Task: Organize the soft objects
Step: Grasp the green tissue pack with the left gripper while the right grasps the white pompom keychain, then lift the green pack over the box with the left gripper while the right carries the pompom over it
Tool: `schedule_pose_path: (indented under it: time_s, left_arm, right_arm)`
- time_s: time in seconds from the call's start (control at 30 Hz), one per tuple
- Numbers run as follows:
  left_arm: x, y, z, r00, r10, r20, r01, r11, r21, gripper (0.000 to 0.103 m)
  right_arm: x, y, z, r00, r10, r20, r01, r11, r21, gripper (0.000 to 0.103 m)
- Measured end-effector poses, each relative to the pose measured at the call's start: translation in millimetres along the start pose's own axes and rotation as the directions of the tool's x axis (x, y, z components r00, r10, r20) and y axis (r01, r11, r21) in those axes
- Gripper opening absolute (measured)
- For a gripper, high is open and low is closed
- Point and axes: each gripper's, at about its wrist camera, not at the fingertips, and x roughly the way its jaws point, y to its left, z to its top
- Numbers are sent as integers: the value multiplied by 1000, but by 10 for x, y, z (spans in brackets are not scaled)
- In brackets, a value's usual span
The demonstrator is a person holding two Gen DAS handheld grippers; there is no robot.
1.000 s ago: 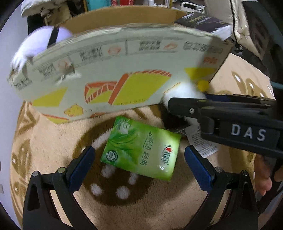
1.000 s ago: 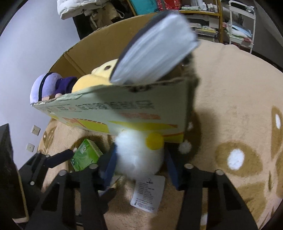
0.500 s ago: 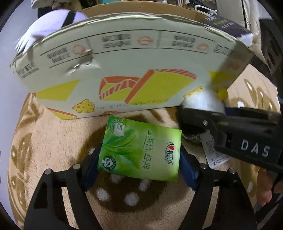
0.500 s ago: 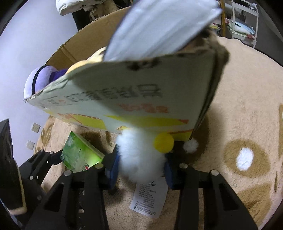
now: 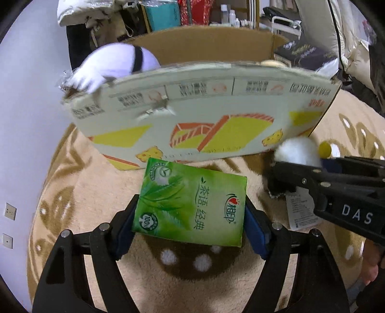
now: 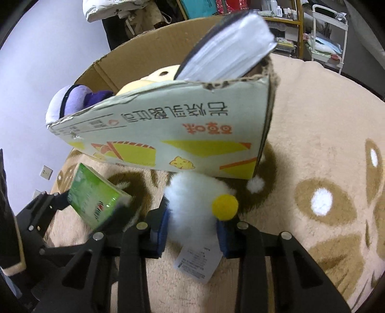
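My left gripper is shut on a green tissue pack and holds it above the rug, just in front of the cardboard box. The pack also shows in the right wrist view. My right gripper is shut on a white fluffy plush toy with a yellow pompom and a paper tag, close to the box's near wall. The toy also shows in the left wrist view. A purple-and-white plush, a yellow plush and a grey-white pack sit in the box.
A beige and brown patterned rug covers the floor. A wall with sockets stands at the left. Shelves and clutter stand behind the box, with a white rack at the far right.
My left gripper closed on the green tissue pack and lifted it off the rug. My right gripper, shut on the white plush throughout, lifted it slightly and stayed near the box.
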Motion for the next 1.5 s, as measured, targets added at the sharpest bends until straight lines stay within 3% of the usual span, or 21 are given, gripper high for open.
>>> schedule_pose_path:
  time_s: [0.5, 0.87, 1.03, 1.5]
  left_arm:
    - [-470, 133, -18, 992, 36, 120, -25, 996, -91, 77]
    - [-928, 169, -23, 967, 76, 243, -51, 993, -108, 77]
    - [-1112, 213, 30, 944, 89, 319, -57, 992, -109, 77]
    - [-1393, 340, 441, 896, 100, 433, -57, 992, -111, 77]
  right_arm:
    - [-645, 15, -54, 992, 49, 120, -55, 997, 48, 35]
    - [-1078, 227, -46, 977, 46, 210, -42, 999, -21, 35]
    - [-1286, 293, -22, 965, 30, 259, -20, 999, -40, 35]
    - [-1665, 393, 331, 895, 29, 444, 5, 997, -76, 35]
